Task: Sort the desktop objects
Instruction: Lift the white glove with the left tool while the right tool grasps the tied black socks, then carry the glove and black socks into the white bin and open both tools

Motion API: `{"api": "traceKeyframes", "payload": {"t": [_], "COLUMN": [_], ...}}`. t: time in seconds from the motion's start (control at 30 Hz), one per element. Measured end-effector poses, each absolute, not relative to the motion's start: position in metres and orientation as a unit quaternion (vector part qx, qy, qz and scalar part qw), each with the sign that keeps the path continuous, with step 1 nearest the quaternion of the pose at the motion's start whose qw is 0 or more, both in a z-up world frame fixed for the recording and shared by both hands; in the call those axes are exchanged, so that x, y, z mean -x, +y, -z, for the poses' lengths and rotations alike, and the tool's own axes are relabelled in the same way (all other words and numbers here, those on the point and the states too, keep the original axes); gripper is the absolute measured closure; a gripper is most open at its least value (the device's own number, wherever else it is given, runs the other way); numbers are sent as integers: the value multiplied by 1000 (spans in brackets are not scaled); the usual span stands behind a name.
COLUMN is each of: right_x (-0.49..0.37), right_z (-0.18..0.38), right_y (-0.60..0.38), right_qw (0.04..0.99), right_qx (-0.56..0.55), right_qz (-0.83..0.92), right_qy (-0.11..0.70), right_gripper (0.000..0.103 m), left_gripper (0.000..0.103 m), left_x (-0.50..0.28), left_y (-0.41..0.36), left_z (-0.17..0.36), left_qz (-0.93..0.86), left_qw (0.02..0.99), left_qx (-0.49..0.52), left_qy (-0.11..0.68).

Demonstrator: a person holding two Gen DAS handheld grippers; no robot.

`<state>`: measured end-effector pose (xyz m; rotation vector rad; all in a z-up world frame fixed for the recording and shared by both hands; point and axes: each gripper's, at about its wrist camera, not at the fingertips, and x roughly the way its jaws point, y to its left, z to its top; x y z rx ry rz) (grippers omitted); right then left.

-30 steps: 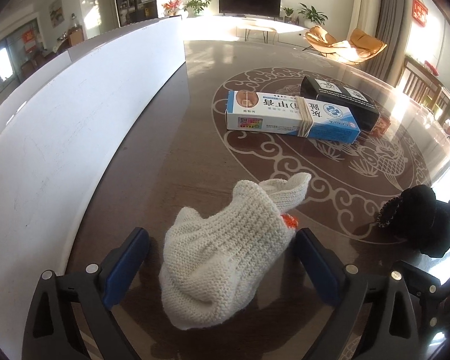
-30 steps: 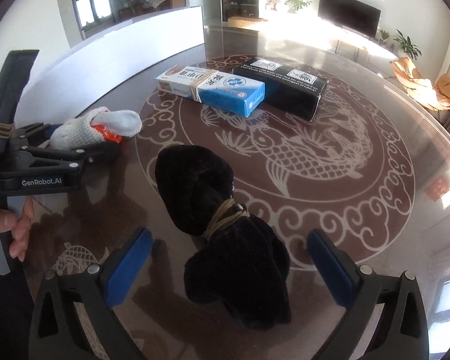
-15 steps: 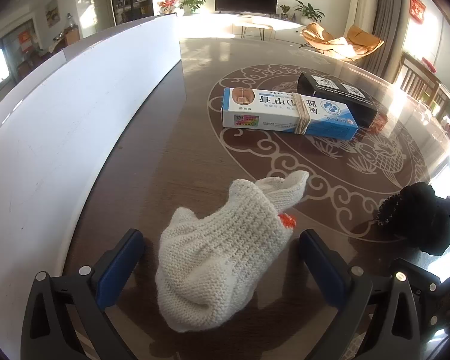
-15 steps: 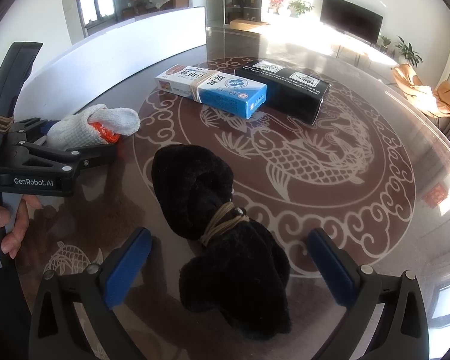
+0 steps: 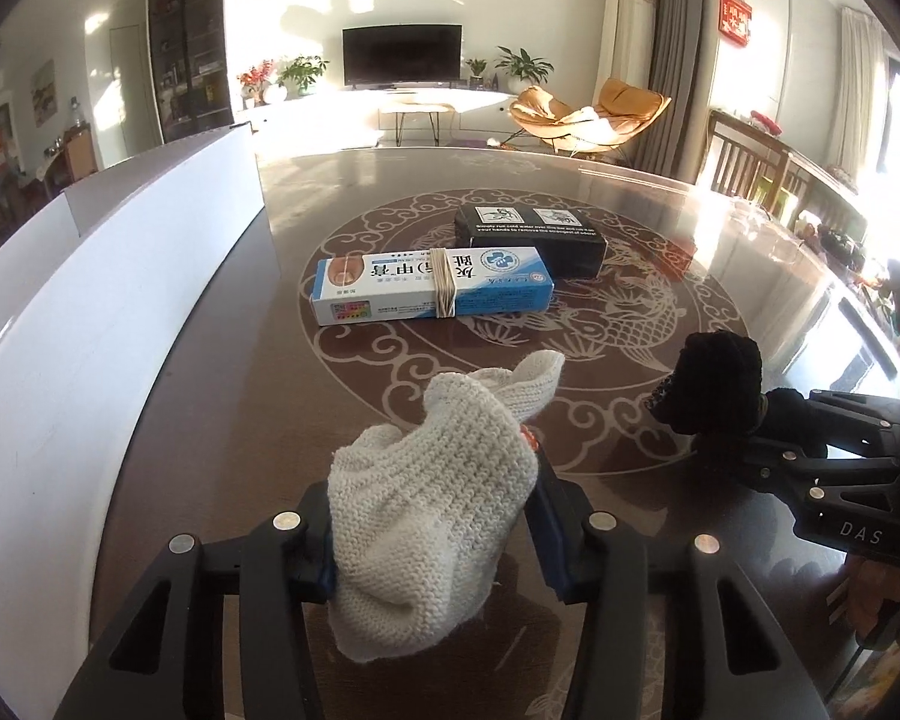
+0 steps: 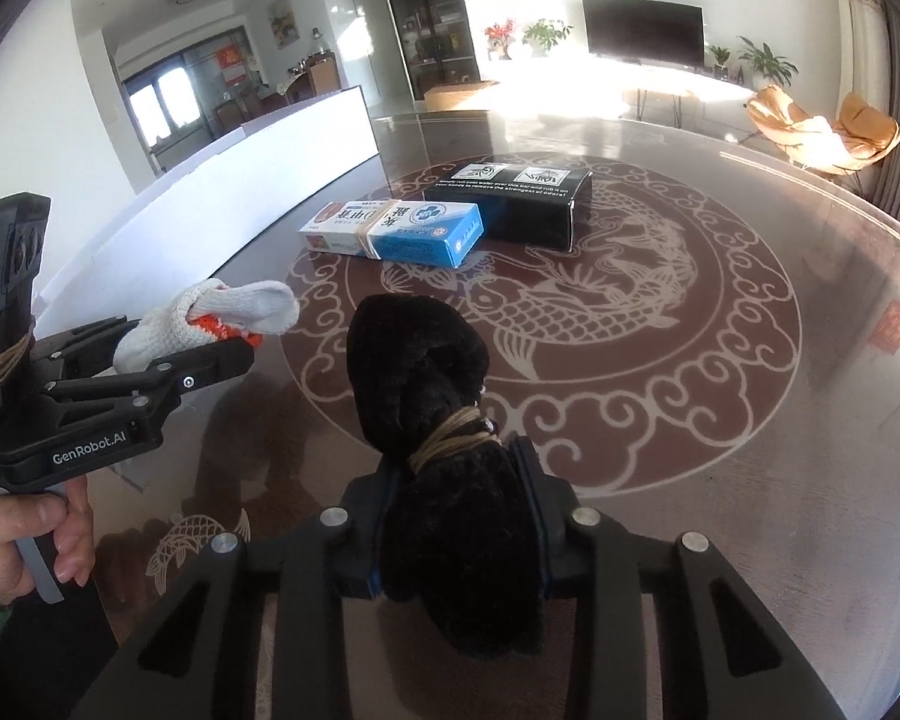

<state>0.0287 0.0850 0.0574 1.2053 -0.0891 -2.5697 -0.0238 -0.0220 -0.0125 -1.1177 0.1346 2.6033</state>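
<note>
My left gripper (image 5: 432, 531) is shut on a white knitted glove bundle (image 5: 444, 480) and holds it above the dark table; the bundle also shows in the right wrist view (image 6: 210, 324). My right gripper (image 6: 456, 531) is shut on a black fuzzy glove bundle (image 6: 432, 384) tied with tan string; the bundle also shows in the left wrist view (image 5: 714, 384). A blue and white box (image 5: 432, 291) with a rubber band lies in the middle of the table, with a black box (image 5: 528, 231) just behind it.
A long white board (image 5: 120, 276) stands upright along the table's left side. The round dark table (image 6: 720, 360) has a pale dragon pattern. A hand (image 6: 24, 534) holds the left gripper's handle. Chairs and a TV stand beyond the table.
Both grippers have closed, the left on the white bundle and the right on the black bundle. Both bundles have lifted off the table.
</note>
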Motion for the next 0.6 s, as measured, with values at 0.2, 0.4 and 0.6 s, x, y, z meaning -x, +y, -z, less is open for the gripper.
{"api": "traceKeyframes", "payload": {"t": [0.2, 0.4, 0.6], "right_x": [-31, 5, 57], "right_z": [-72, -152, -225], "right_y": [55, -19, -137], "right_qw": [190, 275, 357], "right_qx": [-426, -367, -318], "right_qz": [884, 889, 878], "right_qy": [-21, -10, 11], "right_gripper": [69, 69, 69], "left_gripper": [54, 53, 52], "left_x": [-10, -22, 20], "left_y": [-54, -123, -250], "left_z": [-19, -90, -126], "left_qz": [-906, -928, -932], "left_qw": [156, 124, 3], "left_qx": [391, 347, 346], "left_qy": [-46, -59, -106]}}
